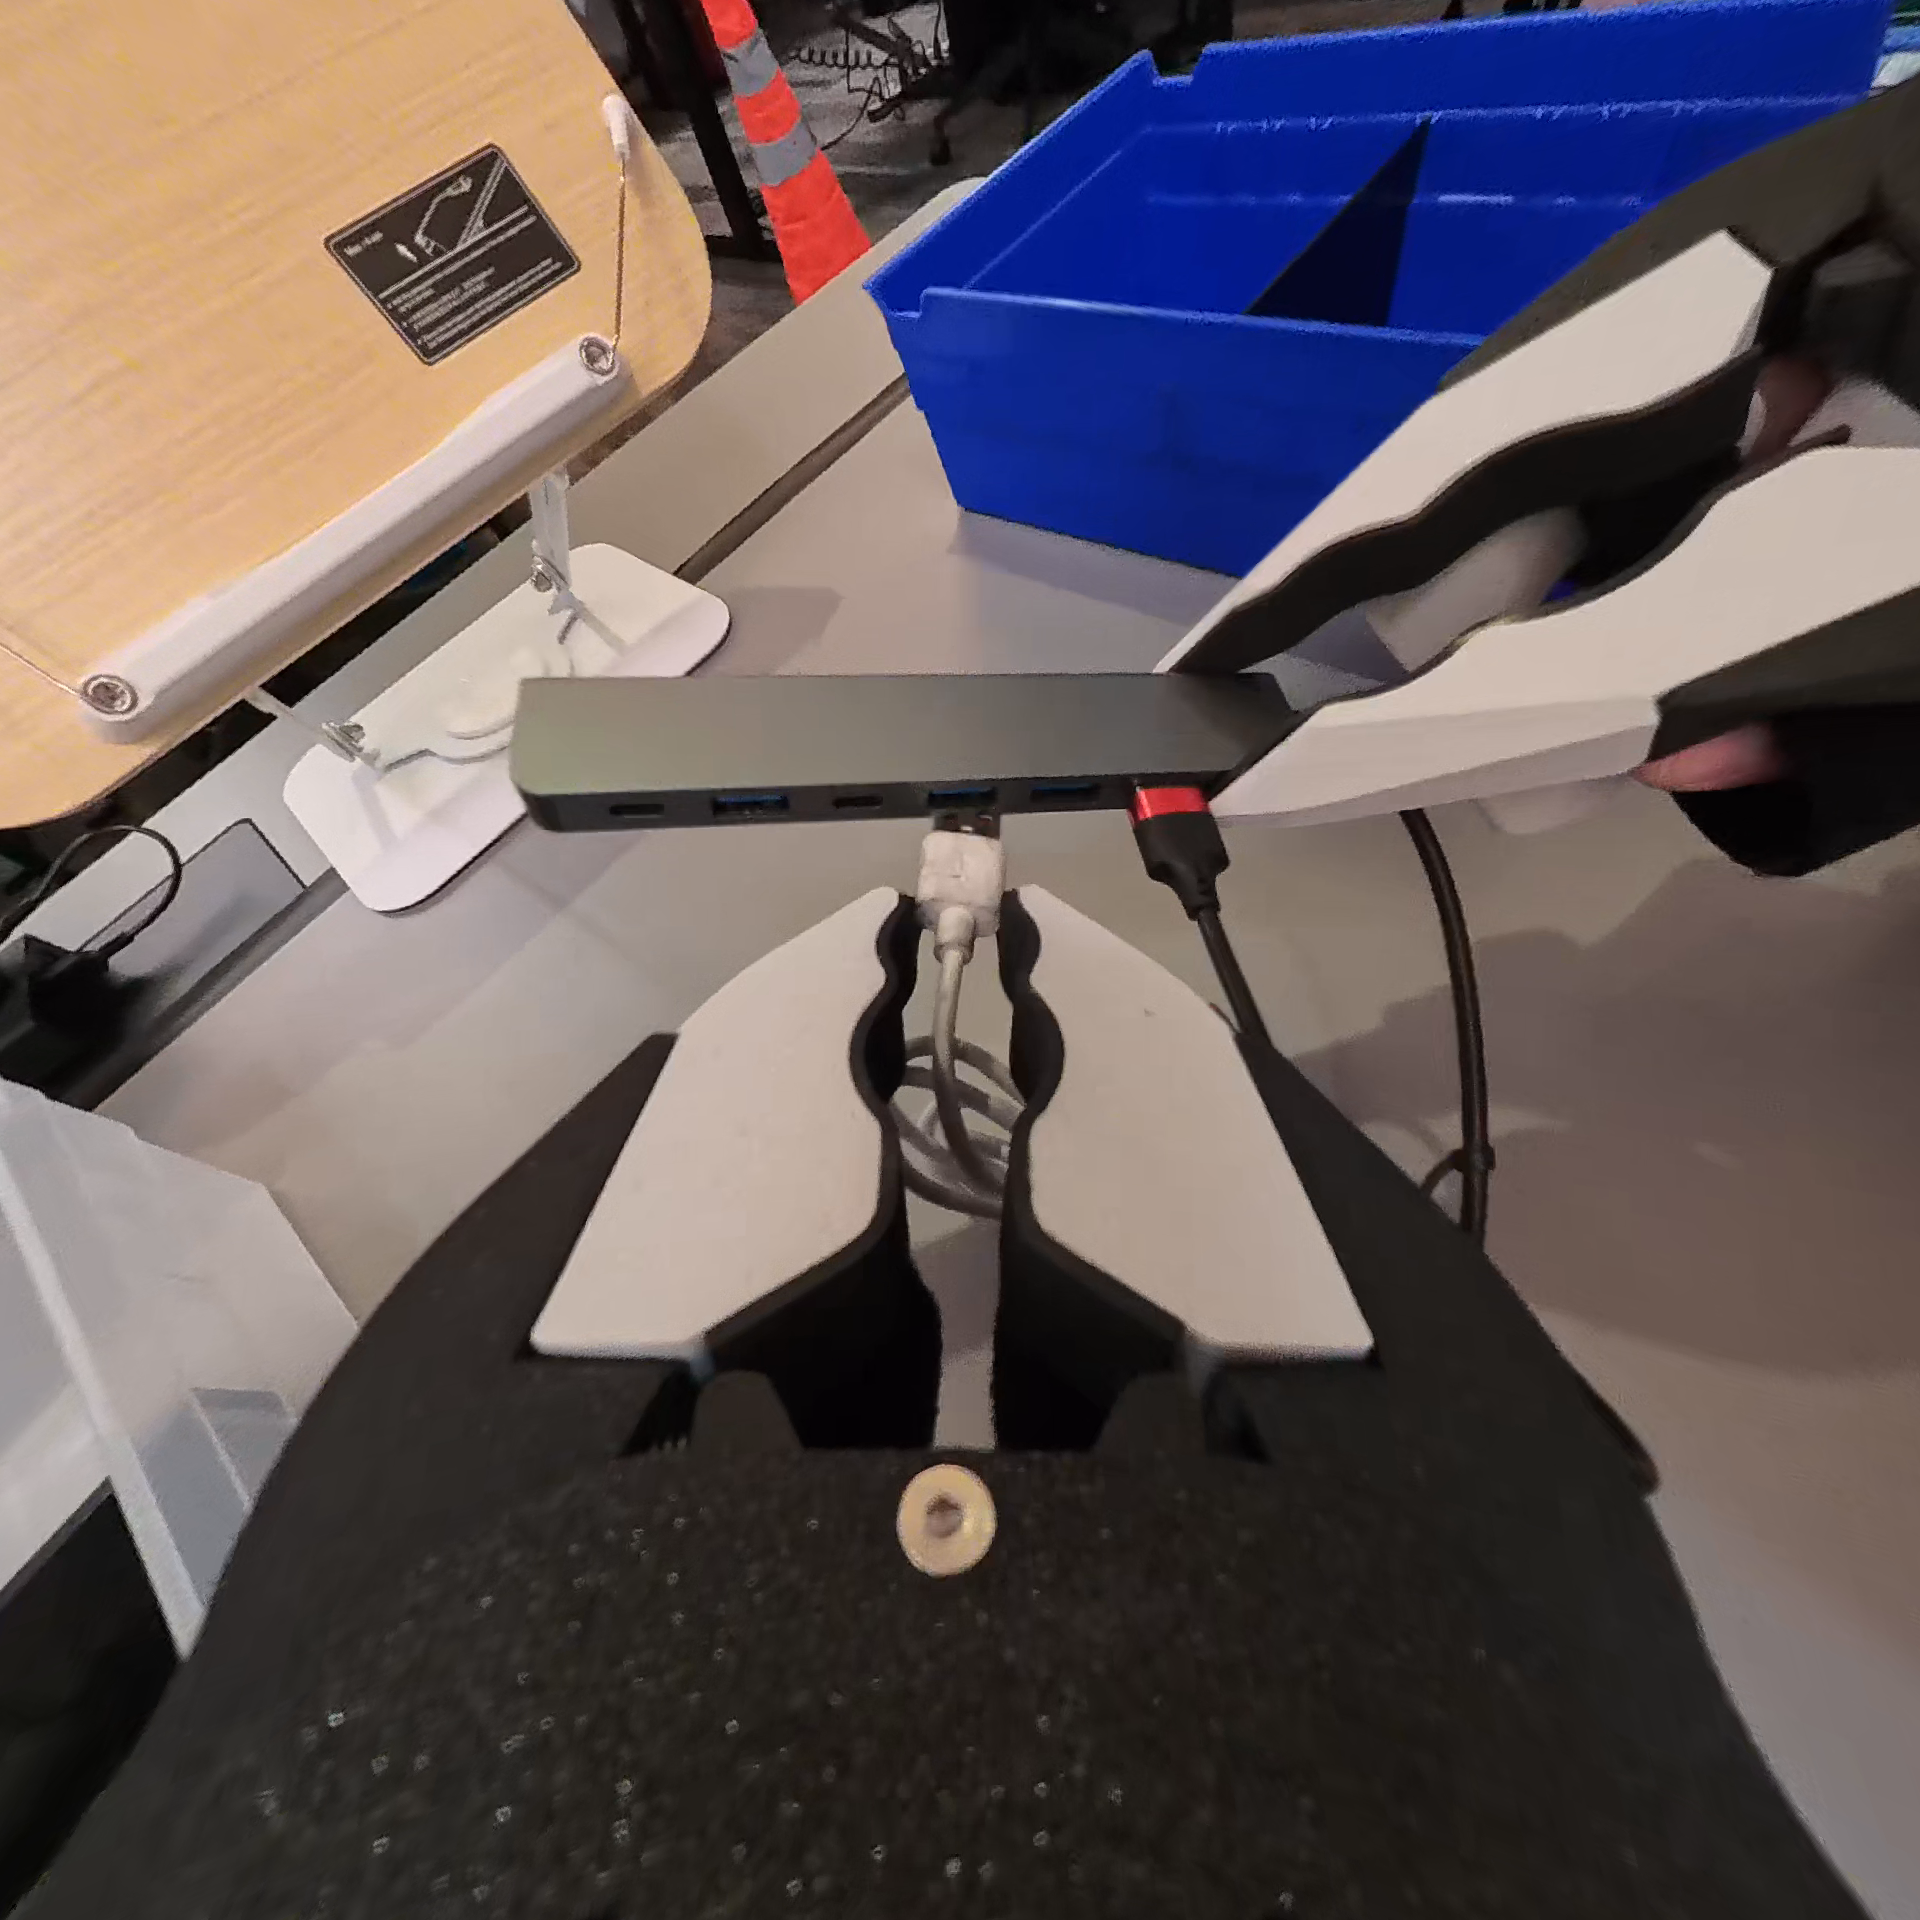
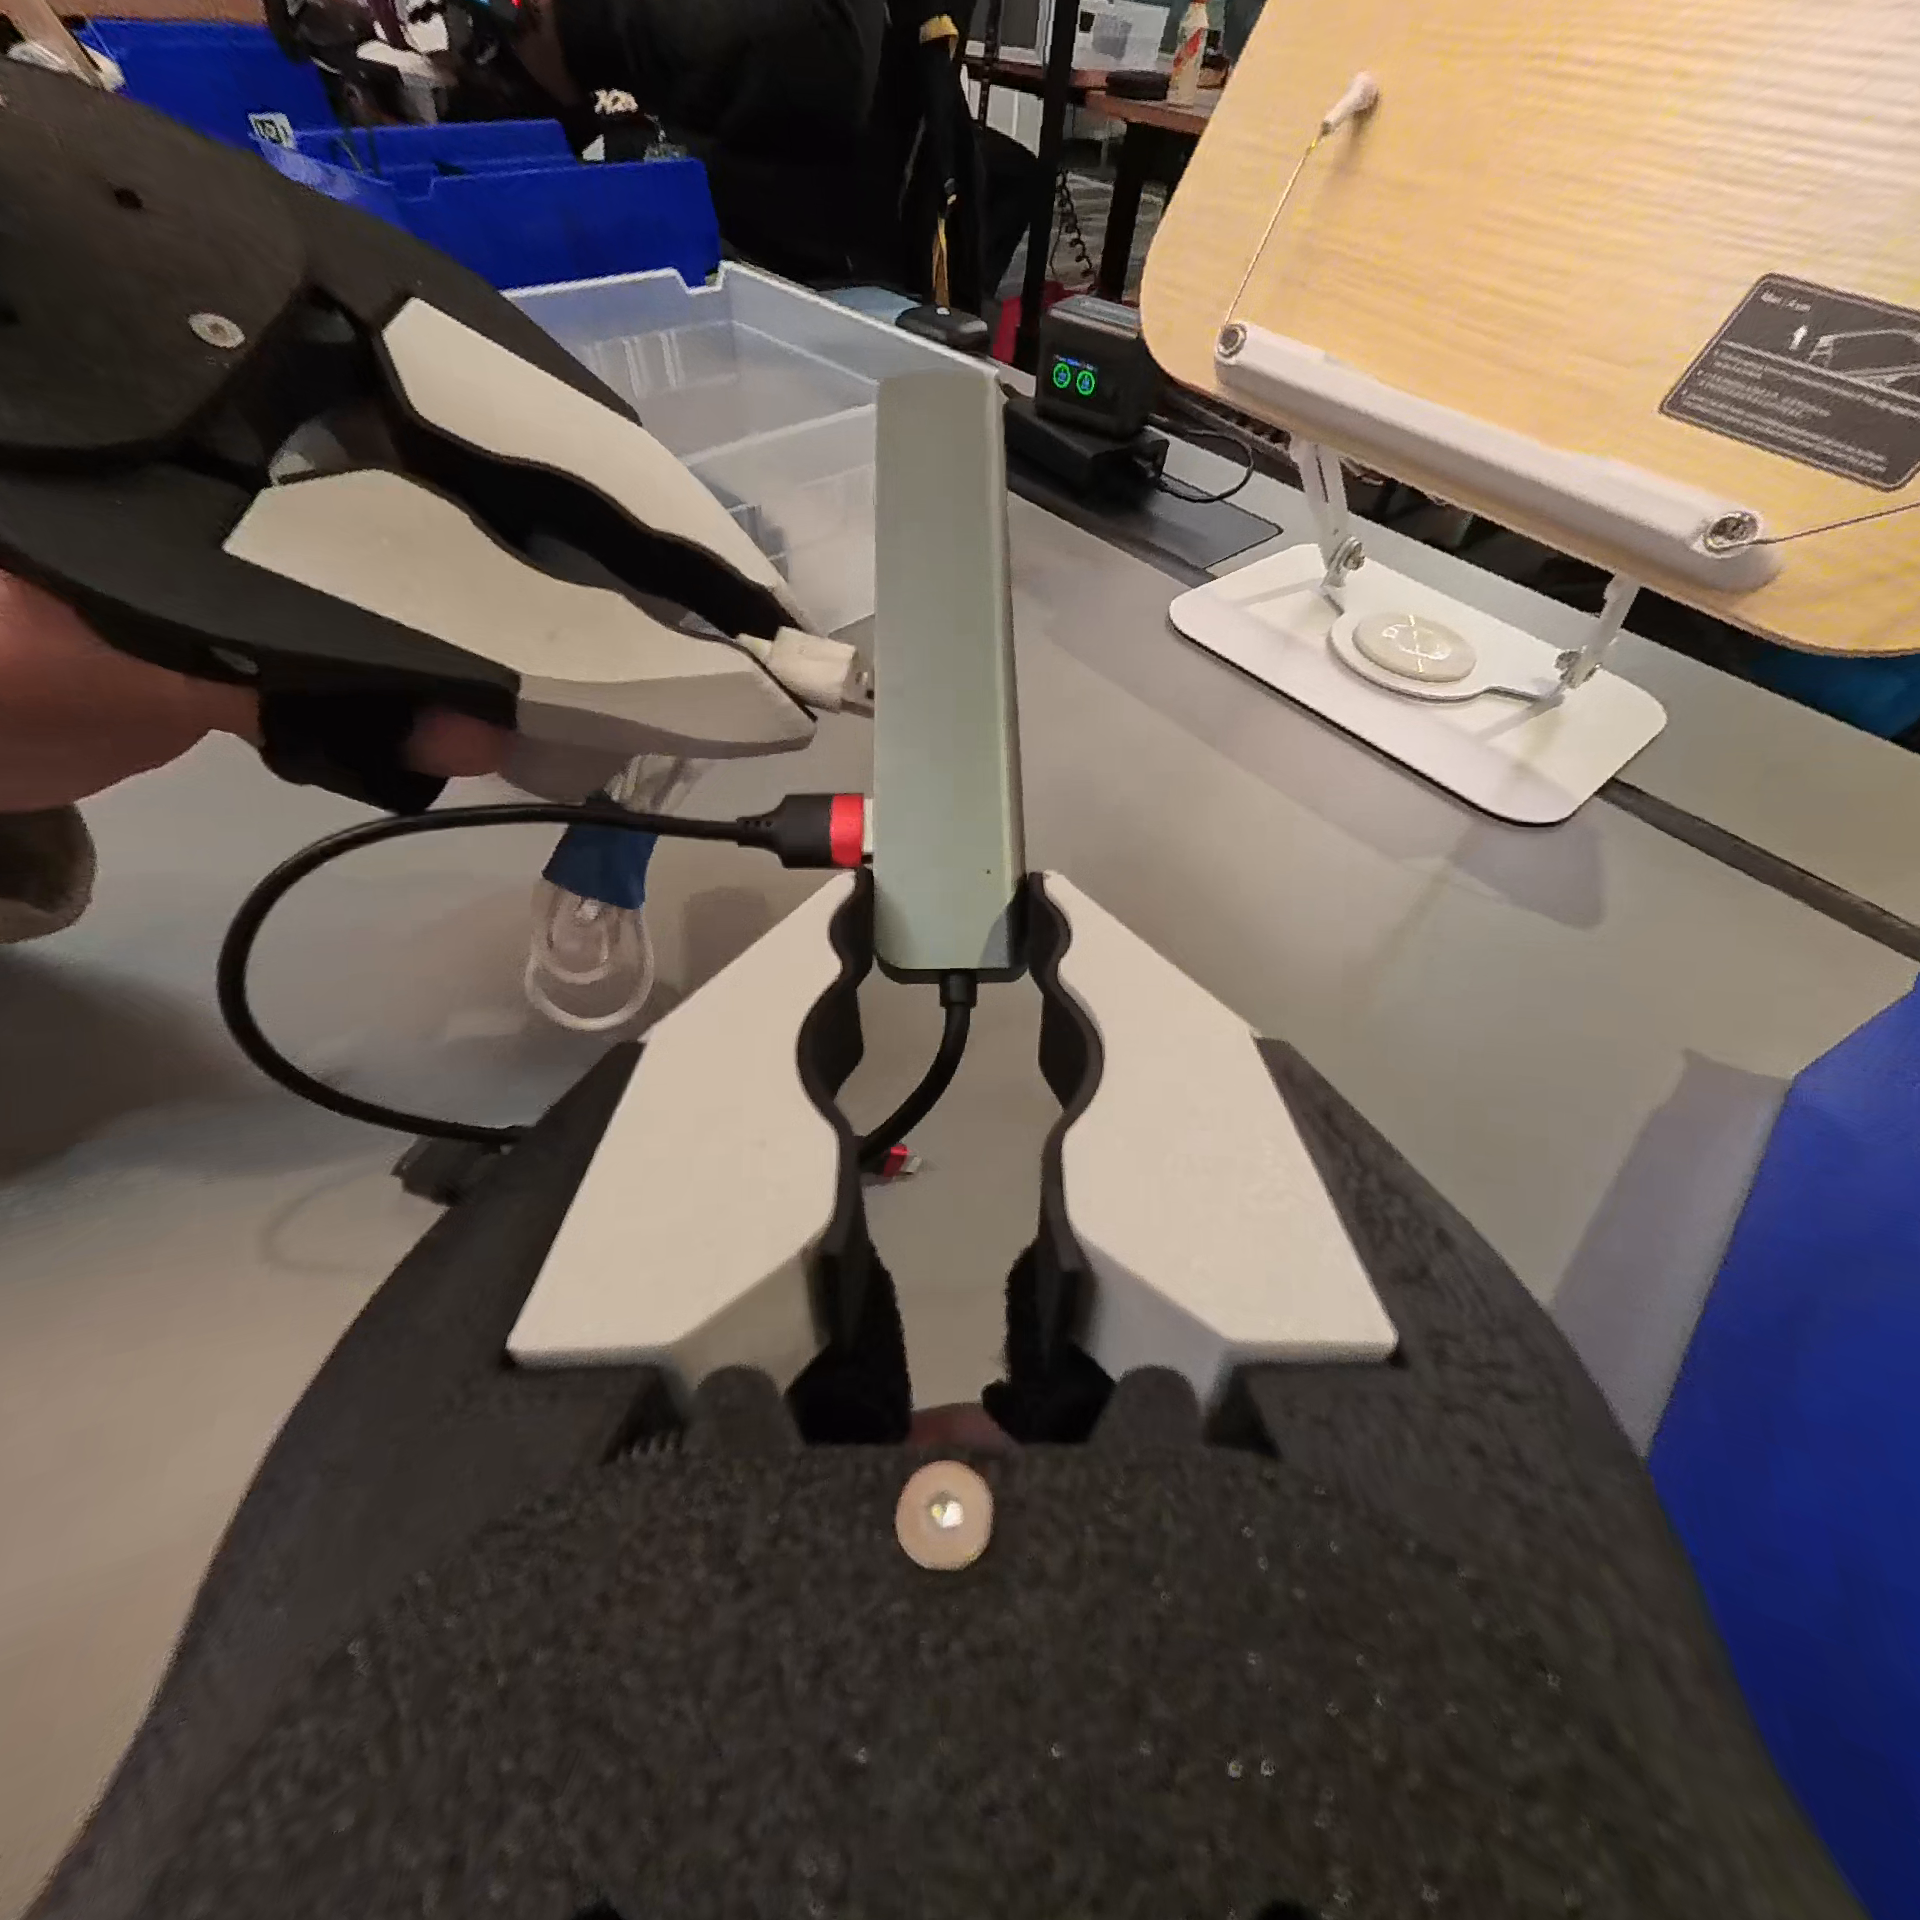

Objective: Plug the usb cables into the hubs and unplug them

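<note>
A: Grey aluminium hub [image 1: 894, 743], clamped at its cable end by the right gripper [image 2: 948, 914], jaws closed on the casing. Held off the table [image 1: 1621, 1143], port row facing the left gripper [image 1: 958, 906].

B: Left gripper pinched shut on the white USB plug [image 1: 961, 868], metal tip at a blue port, at twelve o'clock from the fingertips. Fully seated or not? Cannot tell.

A: Red-collared black plug [image 1: 1169, 816] already in the port at three o'clock of the white one.

B: Risks, probably: tilted plug jamming at the port mouth; hard push swinging the hub round the right grip; white cable [image 1: 961, 1122] looped below, snagging.
</note>
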`<state>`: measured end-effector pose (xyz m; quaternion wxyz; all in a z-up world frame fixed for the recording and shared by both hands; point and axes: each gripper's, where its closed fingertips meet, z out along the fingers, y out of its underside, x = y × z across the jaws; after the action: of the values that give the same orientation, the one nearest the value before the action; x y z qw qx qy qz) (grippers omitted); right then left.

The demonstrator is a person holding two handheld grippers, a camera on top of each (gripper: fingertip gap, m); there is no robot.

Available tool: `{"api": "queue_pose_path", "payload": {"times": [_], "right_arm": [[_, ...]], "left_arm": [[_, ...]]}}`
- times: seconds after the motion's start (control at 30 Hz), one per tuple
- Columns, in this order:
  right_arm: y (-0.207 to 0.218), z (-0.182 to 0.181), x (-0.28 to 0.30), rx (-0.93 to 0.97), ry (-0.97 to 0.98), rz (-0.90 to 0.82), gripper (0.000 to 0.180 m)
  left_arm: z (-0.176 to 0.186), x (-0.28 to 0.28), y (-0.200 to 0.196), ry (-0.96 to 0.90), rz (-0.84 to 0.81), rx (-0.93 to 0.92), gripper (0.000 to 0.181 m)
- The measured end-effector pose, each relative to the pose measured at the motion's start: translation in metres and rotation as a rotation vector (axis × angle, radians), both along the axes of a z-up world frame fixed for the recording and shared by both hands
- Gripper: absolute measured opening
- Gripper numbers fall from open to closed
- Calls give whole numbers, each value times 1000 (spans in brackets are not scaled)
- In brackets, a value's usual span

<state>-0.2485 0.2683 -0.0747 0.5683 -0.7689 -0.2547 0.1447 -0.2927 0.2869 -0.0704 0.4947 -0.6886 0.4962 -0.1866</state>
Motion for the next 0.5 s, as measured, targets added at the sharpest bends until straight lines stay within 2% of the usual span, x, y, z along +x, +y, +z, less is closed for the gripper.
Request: {"api": "queue_pose_path", "payload": {"times": [0.5], "right_arm": [[3,-11,2,-33,-18,-28,29]], "left_arm": [[-6,-2,-1,12,10,-4,15]]}}
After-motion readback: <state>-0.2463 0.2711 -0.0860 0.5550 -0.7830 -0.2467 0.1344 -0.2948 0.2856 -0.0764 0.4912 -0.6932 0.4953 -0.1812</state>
